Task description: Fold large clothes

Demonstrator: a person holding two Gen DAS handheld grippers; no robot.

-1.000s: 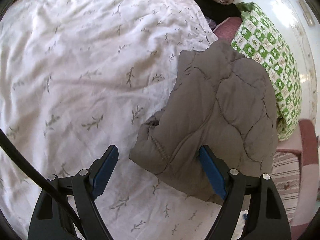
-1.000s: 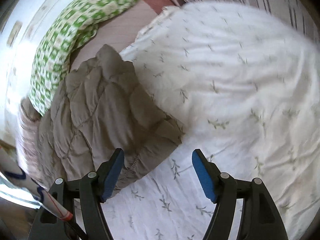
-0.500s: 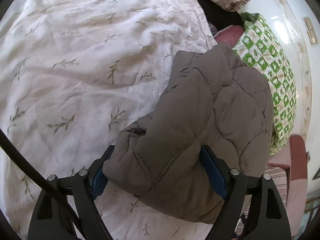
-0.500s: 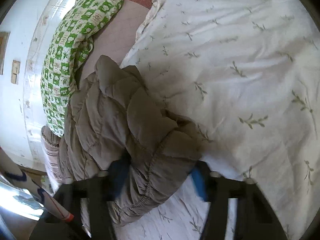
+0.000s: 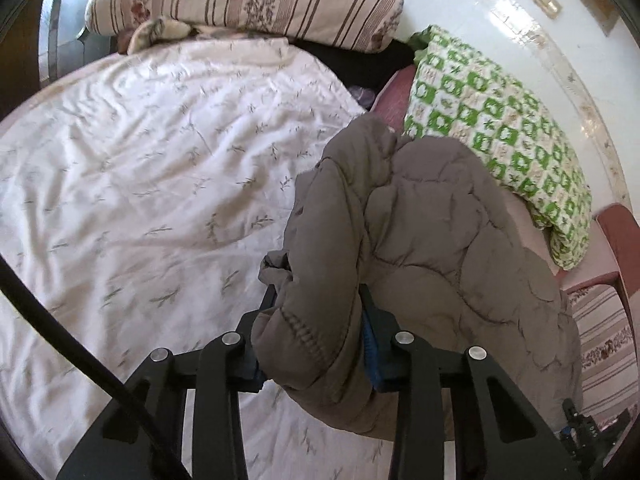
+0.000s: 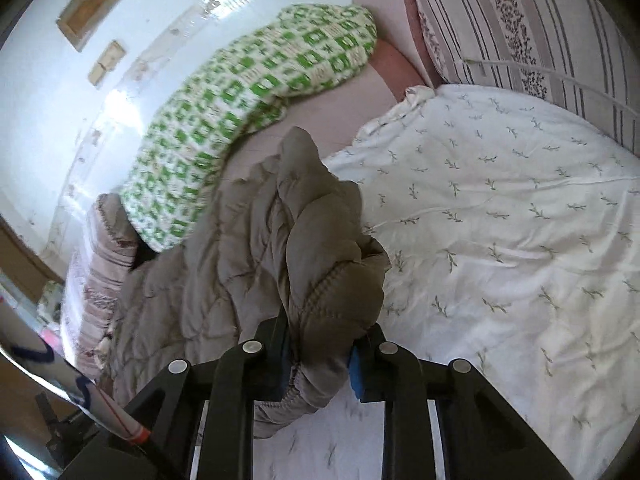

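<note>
Grey-brown padded jacket [image 5: 420, 240], a second ago lying loose between open jaws, now bunches, seemingly lifting off the bed [image 5: 140, 160], as the left tool [image 5: 316, 336] and right tool [image 6: 320, 352] close on it.

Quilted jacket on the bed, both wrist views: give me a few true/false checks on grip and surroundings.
1. The left claw has the grey-brown quilted jacket between its pads, jaws closing. True.
2. The right claw is empty. False: it is closing on the jacket too.
3. The white leaf-print duvet lies under the jacket. True.
4. The checked pillow is blue. False: green and white.
</note>
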